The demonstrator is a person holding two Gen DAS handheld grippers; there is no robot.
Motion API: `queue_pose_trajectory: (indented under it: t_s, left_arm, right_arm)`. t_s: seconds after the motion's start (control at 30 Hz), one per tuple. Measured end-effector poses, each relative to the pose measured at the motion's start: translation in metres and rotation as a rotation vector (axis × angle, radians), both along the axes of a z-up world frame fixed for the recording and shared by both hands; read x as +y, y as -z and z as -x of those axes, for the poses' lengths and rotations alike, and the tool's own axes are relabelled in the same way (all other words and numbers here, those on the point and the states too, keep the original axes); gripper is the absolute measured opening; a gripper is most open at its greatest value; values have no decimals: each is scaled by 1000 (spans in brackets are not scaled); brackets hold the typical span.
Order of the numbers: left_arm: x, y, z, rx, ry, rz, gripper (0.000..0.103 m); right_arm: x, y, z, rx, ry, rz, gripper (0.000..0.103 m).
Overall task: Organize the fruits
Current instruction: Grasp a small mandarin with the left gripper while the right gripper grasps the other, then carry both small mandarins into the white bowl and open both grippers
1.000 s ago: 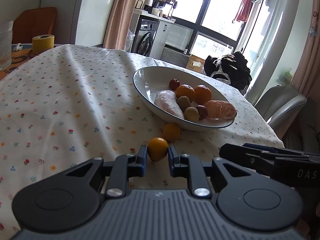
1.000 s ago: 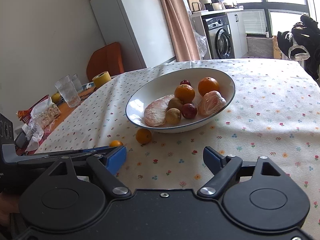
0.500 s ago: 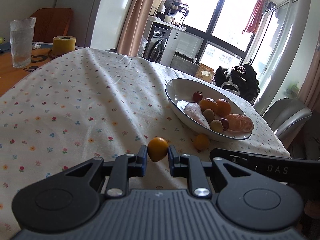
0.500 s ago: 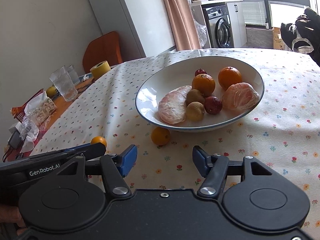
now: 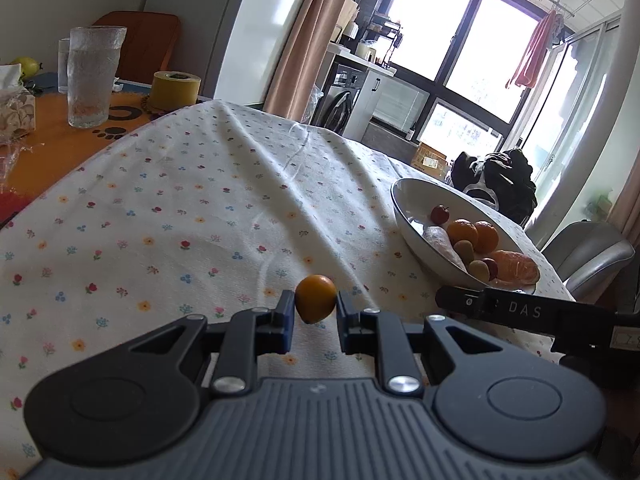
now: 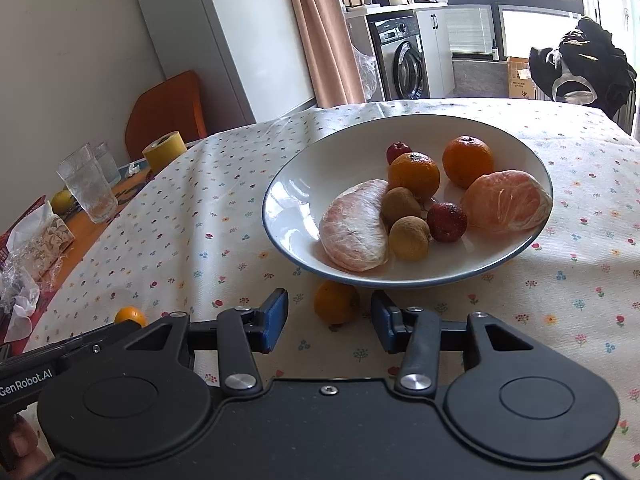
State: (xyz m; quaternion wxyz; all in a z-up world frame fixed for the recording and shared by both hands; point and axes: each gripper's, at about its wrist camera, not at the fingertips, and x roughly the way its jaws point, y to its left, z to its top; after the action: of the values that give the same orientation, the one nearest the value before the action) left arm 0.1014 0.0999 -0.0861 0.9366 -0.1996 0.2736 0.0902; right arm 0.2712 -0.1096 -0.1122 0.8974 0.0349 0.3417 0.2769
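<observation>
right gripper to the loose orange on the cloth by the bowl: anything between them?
Nothing: right wrist view shows only bare floral tablecloth between the open right gripper and small orange.

Bowl [image 6: 536, 236] of fruit sits on the tablecloth [image 6: 192, 232], one loose kumquat [image 6: 336, 303] just in front, glasses [image 6: 89, 184] way off left.

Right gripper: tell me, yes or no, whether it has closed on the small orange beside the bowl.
No: the right gripper is open, its blue pads standing apart on either side of the small orange, which rests on the tablecloth against the bowl.
</observation>
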Motion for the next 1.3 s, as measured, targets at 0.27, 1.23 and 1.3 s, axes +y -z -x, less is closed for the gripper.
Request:
queue_pose_trajectory:
  t_s: [0.27,1.23,1.3]
  left_arm:
    - [10,2,4,0,-17,15,20]
    - [-74,-39,-28,-64,116,-78,20]
    - [-80,-40,-33,-68,134,-79,20]
  right_arm:
    - [8,3,-3,-10,22,-7,23]
    - [-83,-37,9,-68,10,-166,23]
    - [-90,-40,8,-80,29,-165,23]
